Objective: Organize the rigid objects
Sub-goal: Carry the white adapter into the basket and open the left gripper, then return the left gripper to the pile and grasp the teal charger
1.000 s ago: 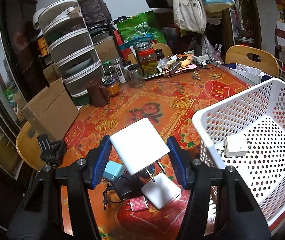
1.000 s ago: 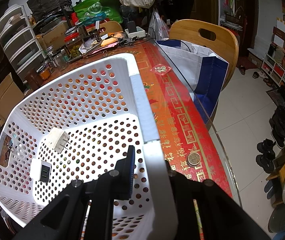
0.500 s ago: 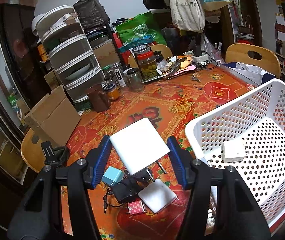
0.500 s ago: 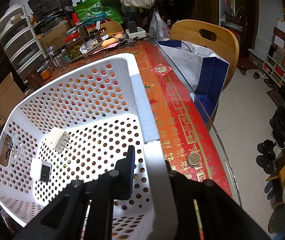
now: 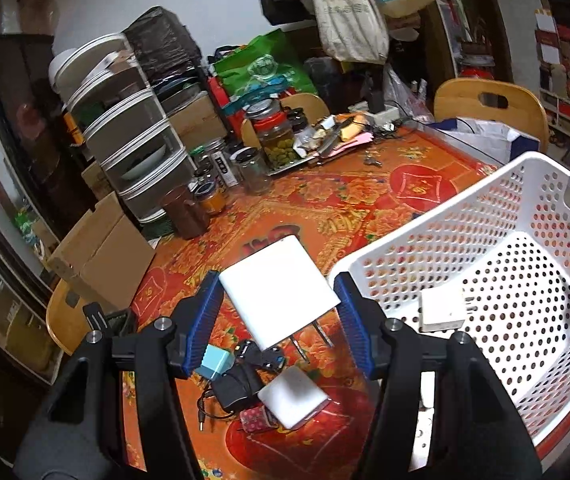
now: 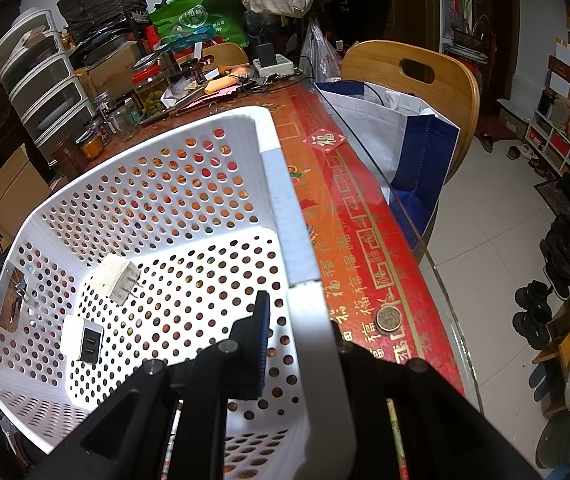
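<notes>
The perforated basket is showing glossy white plastic; the charger is appearing smooth and matt; glass is covering the bench.

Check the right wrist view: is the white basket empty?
No, the white basket holds a pronged white charger and a white USB adapter.

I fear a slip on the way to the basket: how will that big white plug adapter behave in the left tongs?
The white adapter looks rigid, so the left tongs should not crush it. Its smooth glossy sides may slide; it sits skewed between the blue pads. It is probably light, with its prongs hanging below.
</notes>
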A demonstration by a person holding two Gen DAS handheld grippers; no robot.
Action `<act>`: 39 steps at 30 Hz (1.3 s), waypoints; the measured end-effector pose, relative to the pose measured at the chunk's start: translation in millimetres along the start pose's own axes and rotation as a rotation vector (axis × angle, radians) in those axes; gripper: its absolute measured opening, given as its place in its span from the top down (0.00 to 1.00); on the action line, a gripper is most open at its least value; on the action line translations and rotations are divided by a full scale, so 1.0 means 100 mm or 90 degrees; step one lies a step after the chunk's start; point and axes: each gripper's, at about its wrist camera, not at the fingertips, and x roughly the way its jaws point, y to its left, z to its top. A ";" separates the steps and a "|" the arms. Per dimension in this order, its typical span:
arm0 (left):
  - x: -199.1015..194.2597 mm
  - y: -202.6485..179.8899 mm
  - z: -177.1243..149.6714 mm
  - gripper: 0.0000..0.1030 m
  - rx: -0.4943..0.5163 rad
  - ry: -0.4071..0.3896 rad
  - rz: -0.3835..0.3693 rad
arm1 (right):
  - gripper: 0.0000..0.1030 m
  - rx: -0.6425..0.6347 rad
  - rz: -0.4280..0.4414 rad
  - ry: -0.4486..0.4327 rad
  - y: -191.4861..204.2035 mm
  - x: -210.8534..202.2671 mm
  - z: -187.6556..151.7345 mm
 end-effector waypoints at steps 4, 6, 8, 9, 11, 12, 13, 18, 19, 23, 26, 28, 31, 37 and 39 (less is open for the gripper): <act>0.11 -0.30 0.11 0.47 0.043 0.072 -0.073 | 0.86 0.000 0.000 0.000 0.00 0.00 0.00; 0.21 -0.51 0.14 0.47 0.080 0.116 -0.099 | 0.86 0.000 0.000 0.000 0.00 0.00 0.00; 0.33 -0.77 0.14 0.47 0.132 0.158 -0.116 | 0.86 0.001 0.000 0.000 0.00 0.00 0.00; 0.40 -0.91 0.12 0.47 0.157 0.185 -0.130 | 0.86 0.002 0.001 0.000 0.00 0.00 -0.01; 0.51 -1.13 0.07 0.47 0.196 0.232 -0.160 | 0.86 0.002 0.003 -0.001 0.00 0.00 -0.01; 0.56 -1.22 0.04 0.47 0.210 0.251 -0.172 | 0.86 0.003 0.003 -0.001 0.00 0.00 -0.01; 0.61 -1.33 0.02 0.47 0.229 0.273 -0.183 | 0.86 0.004 0.005 0.000 0.00 0.00 -0.01; 0.80 -1.61 -0.01 0.47 0.258 0.329 -0.203 | 0.86 0.004 0.009 0.004 0.00 0.01 0.01; 0.82 -1.64 -0.02 0.47 0.260 0.335 -0.204 | 0.86 0.004 0.009 0.004 0.01 0.01 0.01; 0.93 -1.73 -0.03 0.46 0.279 0.360 -0.206 | 0.86 0.004 0.009 0.004 0.01 0.01 0.01; 0.96 -1.72 -0.02 0.46 0.273 0.364 -0.204 | 0.86 0.004 0.010 0.004 0.01 0.01 0.01; 0.99 -1.68 -0.03 0.36 0.270 0.362 -0.204 | 0.86 0.005 0.009 0.004 0.01 0.01 0.01; 0.97 -1.53 0.05 0.22 0.256 0.330 -0.201 | 0.86 0.003 0.007 0.006 0.00 0.02 0.00; 0.51 -0.65 0.18 0.15 0.103 0.222 -0.239 | 0.86 0.001 0.006 0.010 0.00 0.03 0.00; 0.38 -0.15 0.11 0.03 0.042 0.183 -0.217 | 0.86 0.000 0.004 0.011 0.01 0.03 0.00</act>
